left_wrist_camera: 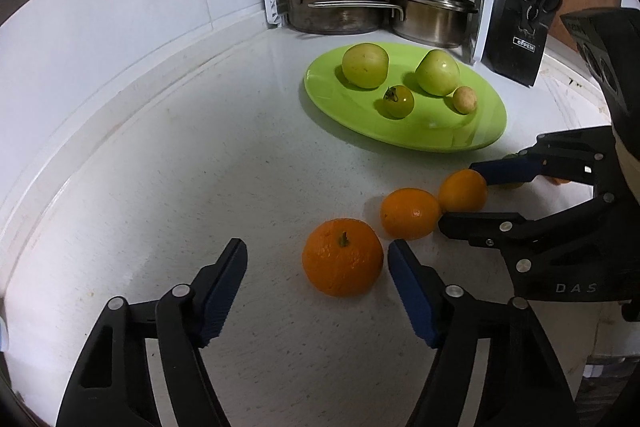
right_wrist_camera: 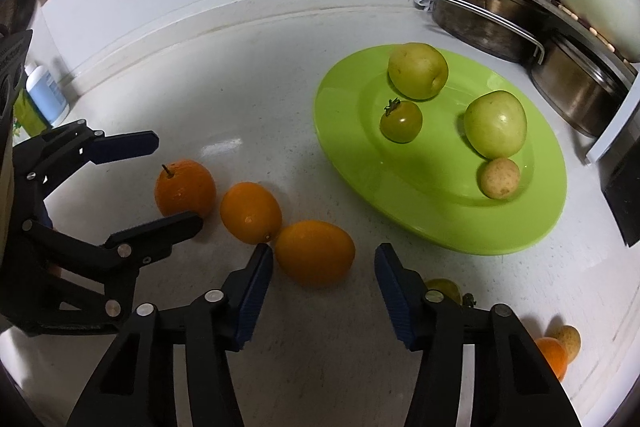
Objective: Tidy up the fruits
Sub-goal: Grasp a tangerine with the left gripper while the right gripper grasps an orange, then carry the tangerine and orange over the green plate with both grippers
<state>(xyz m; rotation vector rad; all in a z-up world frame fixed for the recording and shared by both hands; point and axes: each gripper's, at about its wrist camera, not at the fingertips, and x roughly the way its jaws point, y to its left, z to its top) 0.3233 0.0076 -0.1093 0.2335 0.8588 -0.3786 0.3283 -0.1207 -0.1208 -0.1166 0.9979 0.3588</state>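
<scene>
Three oranges lie in a row on the white counter. The stemmed orange (left_wrist_camera: 342, 257) (right_wrist_camera: 185, 189) sits between the fingers of my left gripper (left_wrist_camera: 315, 247) (right_wrist_camera: 178, 183). The gripper is open, with its right pad close to the fruit and its left pad well clear. My right gripper (right_wrist_camera: 324, 251) (left_wrist_camera: 462, 195) is open around the rightmost orange (right_wrist_camera: 316, 253) (left_wrist_camera: 462, 191), and a gap shows on the right side. The middle orange (right_wrist_camera: 250, 213) (left_wrist_camera: 410, 213) lies free between them. Behind them, a green plate (left_wrist_camera: 440, 135) (right_wrist_camera: 400, 195) holds two green apples, a green tomato and a small yellowish fruit.
A rack of pots (left_wrist_camera: 376, 3) and a black knife block (left_wrist_camera: 520, 23) stand behind the plate. A bottle (right_wrist_camera: 46, 91) stands by the wall at left. More fruit lies near the counter edge: a greenish one (right_wrist_camera: 444, 287), an orange (right_wrist_camera: 554, 351) and a small yellowish one (right_wrist_camera: 570, 339).
</scene>
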